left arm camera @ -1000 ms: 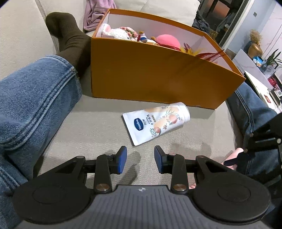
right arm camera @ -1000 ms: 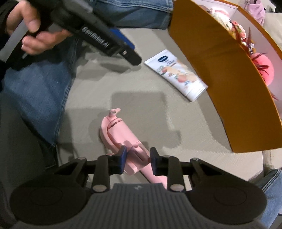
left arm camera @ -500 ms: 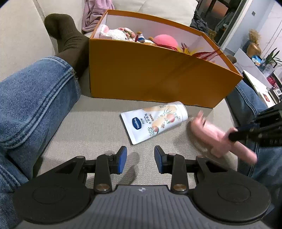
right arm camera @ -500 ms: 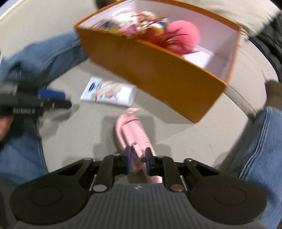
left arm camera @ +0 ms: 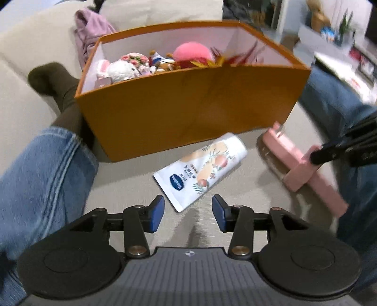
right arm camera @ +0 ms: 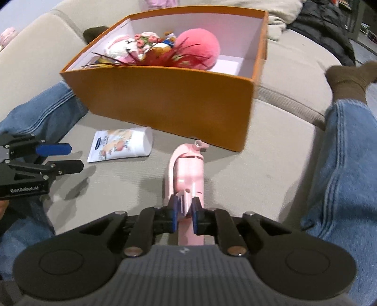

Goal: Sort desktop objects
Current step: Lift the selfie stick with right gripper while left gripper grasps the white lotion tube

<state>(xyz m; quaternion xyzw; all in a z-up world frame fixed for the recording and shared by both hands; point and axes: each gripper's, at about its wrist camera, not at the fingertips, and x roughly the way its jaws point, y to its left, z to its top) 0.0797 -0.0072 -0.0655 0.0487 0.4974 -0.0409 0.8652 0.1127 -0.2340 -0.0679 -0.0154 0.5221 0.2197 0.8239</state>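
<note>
An orange box (left arm camera: 188, 117) with plush toys and a pink ball stands on the grey sofa. In front of it lies a white lotion tube (left arm camera: 202, 169). My left gripper (left arm camera: 188, 209) hovers just short of the tube's flat end, jaws opening with nothing between them. My right gripper (right arm camera: 185, 209) pinches a pink folding stick (right arm camera: 188, 169) near its hinge, pads pressing on it though the jaws are easing slightly apart. The stick points at the box's near wall (right arm camera: 165, 98), clear of the sofa. The left wrist view shows the pink stick (left arm camera: 297, 162) to the tube's right.
A person's legs in blue jeans (left arm camera: 42, 183) and dark socks (right arm camera: 348, 77) flank the box on both sides. A purple garment (left arm camera: 89, 37) and a pale cushion (left arm camera: 160, 11) lie behind the box. The box's right half (right arm camera: 235, 63) shows bare white floor.
My right gripper shut on the pink stick, lifted it off the sofa, rolled and swung toward the box. My left gripper's jaws widened and it moved closer to the tube.
</note>
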